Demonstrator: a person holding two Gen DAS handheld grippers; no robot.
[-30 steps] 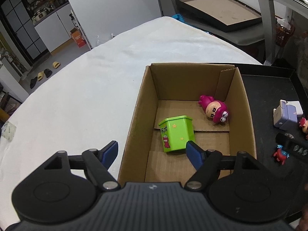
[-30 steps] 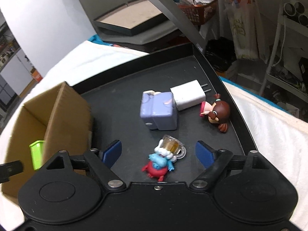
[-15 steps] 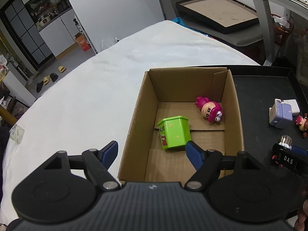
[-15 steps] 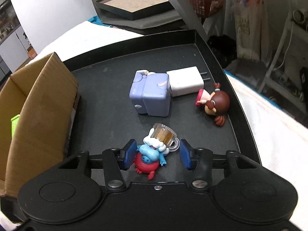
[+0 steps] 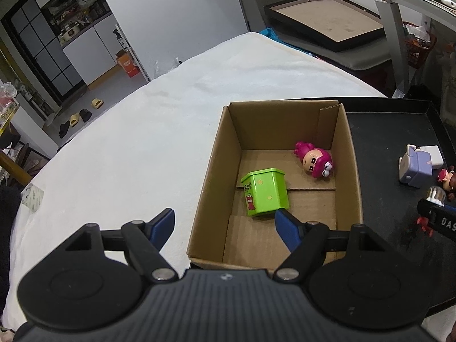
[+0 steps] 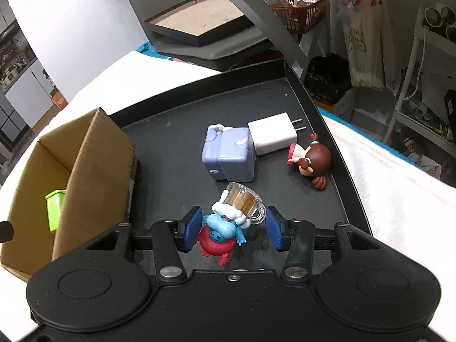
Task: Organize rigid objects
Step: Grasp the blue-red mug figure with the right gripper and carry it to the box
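One cardboard box [image 5: 347,154], with two things inside: a green tin [image 5: 265,192] upright just ahead of the left gripper's [image 5: 225,213] right fingertip, and a pink figure [image 5: 315,162] lying further ahead.

Four things on the black tray [image 6: 171,148]: a purple block toy [image 6: 228,154], a white charger [image 6: 272,134] touching it, a brown-haired doll [image 6: 310,159], and a blue-and-red figure [image 6: 219,233] with a beer mug.

Left fingers spread wide, released, nothing between them; one tip over the white cloth [image 5: 128,142], the other over the box.

Right gripper [image 6: 232,225] just closed in, clenched on the blue-and-red figure: one pad at its body, the other at the mug handle. The other three toys ahead of the fingertips.

"DAS" readable on the right gripper in the left view; print on the tin illegible.
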